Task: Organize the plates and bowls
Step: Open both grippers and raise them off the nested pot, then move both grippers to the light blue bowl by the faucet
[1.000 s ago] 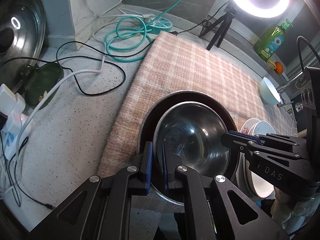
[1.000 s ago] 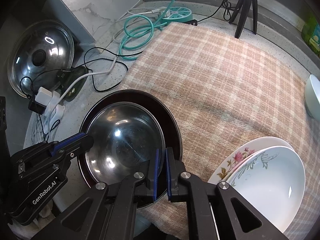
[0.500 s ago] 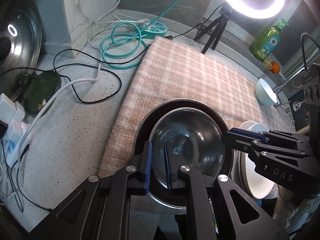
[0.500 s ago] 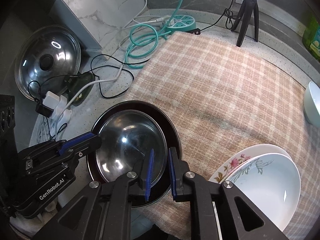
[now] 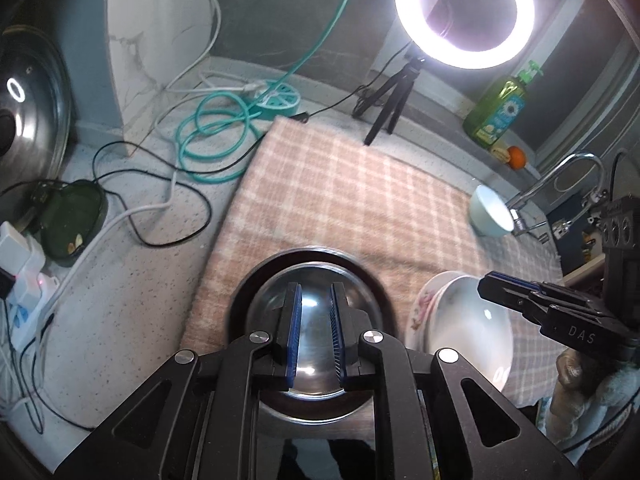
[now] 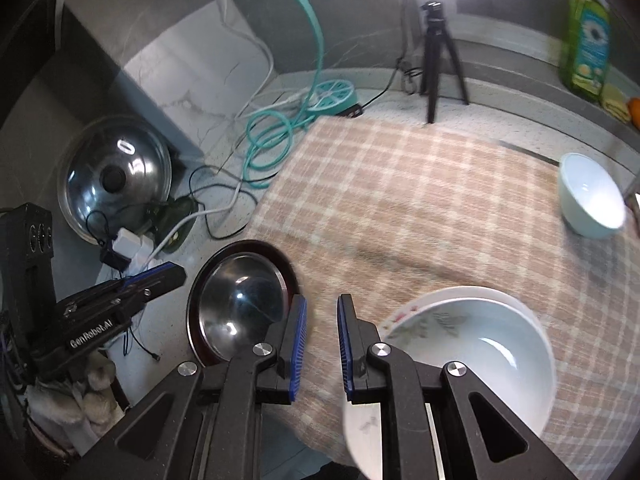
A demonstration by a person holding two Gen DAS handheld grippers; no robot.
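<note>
A steel bowl point(image 5: 314, 308) point(image 6: 240, 304) sits inside a dark plate point(image 5: 260, 276) point(image 6: 284, 264) at the near left corner of the plaid cloth. My left gripper point(image 5: 314, 302) is open and empty above the bowl. My right gripper point(image 6: 322, 314) is open and empty over the cloth, between the steel bowl and a white bowl point(image 6: 492, 356) point(image 5: 468, 320) that rests on a floral plate point(image 6: 404, 316) point(image 5: 424, 300). A light blue bowl point(image 6: 592, 196) point(image 5: 490, 212) stands tilted at the far right.
The plaid cloth point(image 5: 352, 200) point(image 6: 420, 200) covers the speckled counter point(image 5: 132, 280). Cables point(image 5: 168, 208), a teal hose point(image 5: 216, 140), a pot lid point(image 6: 116, 176), power adapters point(image 5: 20, 264), a ring light tripod point(image 5: 388, 96), a soap bottle point(image 5: 500, 112) and a tap point(image 5: 560, 176) surround it.
Both grippers let go of the steel bowl's rim, opened and pulled back upward. The right gripper shifted right, toward the white bowl. The steel bowl stays in the dark plate.
</note>
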